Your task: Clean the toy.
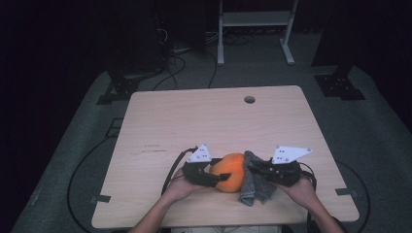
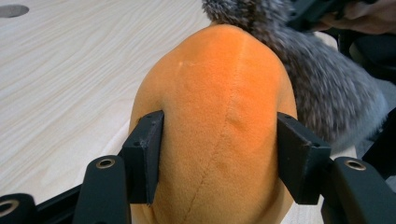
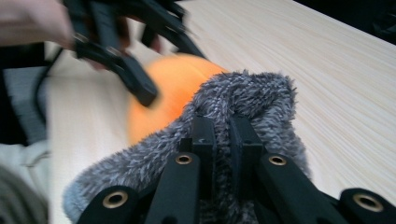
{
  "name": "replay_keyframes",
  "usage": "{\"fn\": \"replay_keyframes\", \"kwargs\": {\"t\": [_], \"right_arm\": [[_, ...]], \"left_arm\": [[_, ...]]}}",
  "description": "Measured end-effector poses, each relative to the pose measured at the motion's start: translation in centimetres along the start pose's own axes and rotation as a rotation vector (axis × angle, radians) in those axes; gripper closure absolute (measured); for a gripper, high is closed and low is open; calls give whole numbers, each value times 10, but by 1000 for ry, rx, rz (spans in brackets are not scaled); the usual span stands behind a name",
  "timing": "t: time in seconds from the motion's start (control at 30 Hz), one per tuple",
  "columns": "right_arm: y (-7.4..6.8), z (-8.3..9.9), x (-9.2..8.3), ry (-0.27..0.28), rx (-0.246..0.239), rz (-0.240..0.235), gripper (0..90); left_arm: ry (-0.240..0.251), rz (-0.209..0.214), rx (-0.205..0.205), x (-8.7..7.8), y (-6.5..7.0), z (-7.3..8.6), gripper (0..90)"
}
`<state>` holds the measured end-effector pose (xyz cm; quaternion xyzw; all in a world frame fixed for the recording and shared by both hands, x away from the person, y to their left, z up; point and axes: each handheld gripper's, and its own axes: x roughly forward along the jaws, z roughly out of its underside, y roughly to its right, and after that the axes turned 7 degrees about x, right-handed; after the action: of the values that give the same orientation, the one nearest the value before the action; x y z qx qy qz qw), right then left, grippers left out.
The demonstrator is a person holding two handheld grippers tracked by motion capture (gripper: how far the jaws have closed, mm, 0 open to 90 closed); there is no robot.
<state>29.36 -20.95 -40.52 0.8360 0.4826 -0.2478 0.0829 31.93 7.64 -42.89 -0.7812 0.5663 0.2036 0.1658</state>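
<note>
- A pale wooden surface (image 1: 160, 126) is standing in a dark room.
- An orange plush (image 1: 231, 171) is lying near the surface's front edge; it is rounded and soft, with a stitched seam running down it.
- The left gripper (image 2: 219, 156) is clamping the plush on both sides.
- The right gripper (image 3: 222, 140) is pinching a fuzzy grey cloth (image 3: 247, 93), which is touching the plush.

Far half of table (image 1: 214, 116) bare wood, open passage side to side; only small round hole (image 1: 249, 99) near far edge. Near edge crowded: orange plush (image 1: 231, 171) and grey cloth (image 1: 255, 182) touching, left gripper (image 1: 210, 174) and right gripper (image 1: 257, 167) flanking, blocking centre. Left and right table margins free.
</note>
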Motion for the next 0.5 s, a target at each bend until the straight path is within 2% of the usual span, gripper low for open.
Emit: {"fn": "replay_keyframes", "kwargs": {"t": [0.03, 0.07, 0.1, 0.17, 0.2, 0.33, 0.4, 0.5], "right_arm": [[-4, -4, 2, 5, -6, -36, 819], [-7, -7, 4, 13, -14, -45, 818], [-9, -10, 6, 15, -29, -45, 818], [-7, -14, 9, 14, -28, -36, 819], [-5, -14, 10, 16, -20, -40, 819], [8, -5, 6, 31, 27, -48, 814], [15, -1, 2, 28, 52, -40, 814], [19, 2, -2, 32, 68, -26, 818]], "left_arm": [[-5, -5, 15, 1, 3, -1, 394], [-14, -12, 30, 1, 5, -3, 395], [-13, -19, 36, 2, 7, -3, 395], [-16, -16, 35, 0, 6, -3, 390], [2, 8, 31, -2, 4, -2, 373], [54, 97, 6, -5, -3, 3, 199], [42, 60, 18, -5, -2, 3, 192], [35, 37, 42, -2, 1, 2, 324]]}}
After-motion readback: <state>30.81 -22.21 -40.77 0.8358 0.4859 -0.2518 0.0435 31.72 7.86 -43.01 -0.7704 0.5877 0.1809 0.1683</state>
